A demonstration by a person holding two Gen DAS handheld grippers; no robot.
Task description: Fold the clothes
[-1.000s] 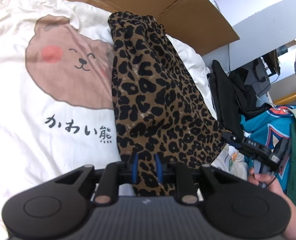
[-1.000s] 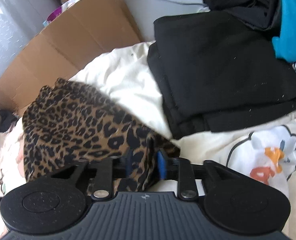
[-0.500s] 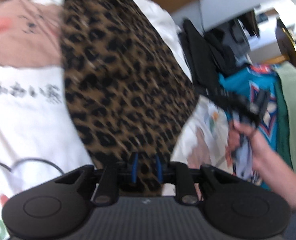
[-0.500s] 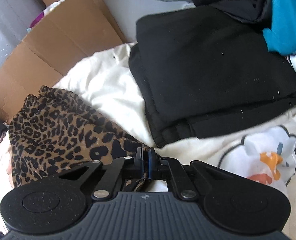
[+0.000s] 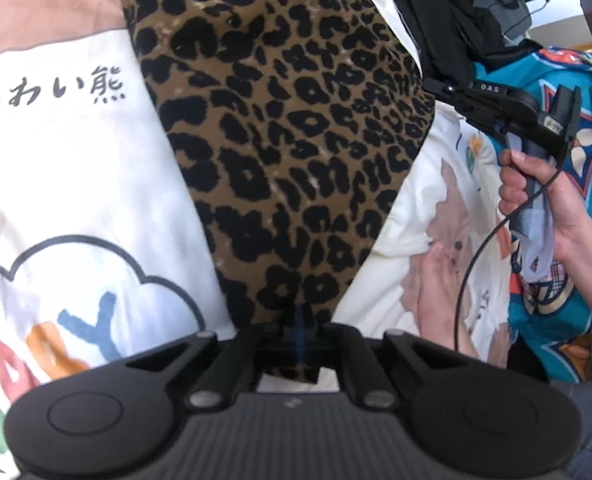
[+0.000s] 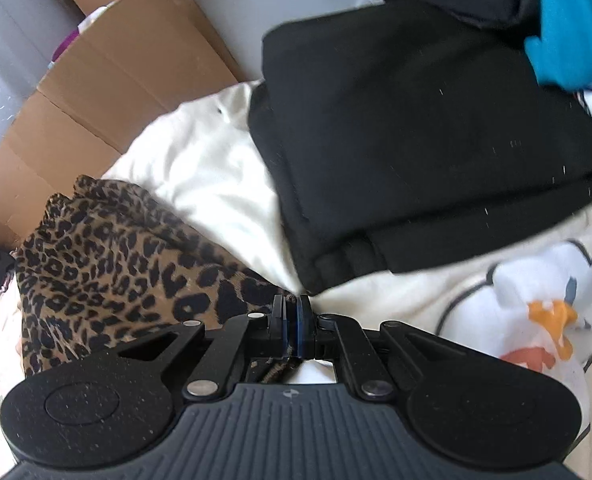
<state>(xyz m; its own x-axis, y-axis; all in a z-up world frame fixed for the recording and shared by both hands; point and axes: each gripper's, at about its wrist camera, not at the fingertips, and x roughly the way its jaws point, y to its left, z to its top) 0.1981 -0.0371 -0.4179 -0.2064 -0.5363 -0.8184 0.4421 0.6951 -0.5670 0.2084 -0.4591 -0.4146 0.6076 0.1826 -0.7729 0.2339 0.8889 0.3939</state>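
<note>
Left gripper: jaws together, clamped on the near hem of the leopard-print garment; the blue pads meet with cloth pinched between them, and the jaws have just been closing.
Right gripper: jaws together, clamped on a corner of the same leopard-print garment; a strip of the print shows below the pads, inside the frame of the tool.
Garment from the left gripper: it spreads ahead and upward from the fingertips, narrow at the pinch and wider farther off, lying flat on the cartoon-print bedsheet.
Garment from the right gripper: it runs off to the left of the fingertips, its far edge near the cardboard.
Right gripper seen from the left one: off to the right, its tip at the garment's right edge, held by the person's right hand.
Folded black garment: just ahead and to the right of the right gripper's tips, on the bedsheet, close beside the leopard corner.
Teal printed garment: far right of the left gripper, behind the hand.
</note>
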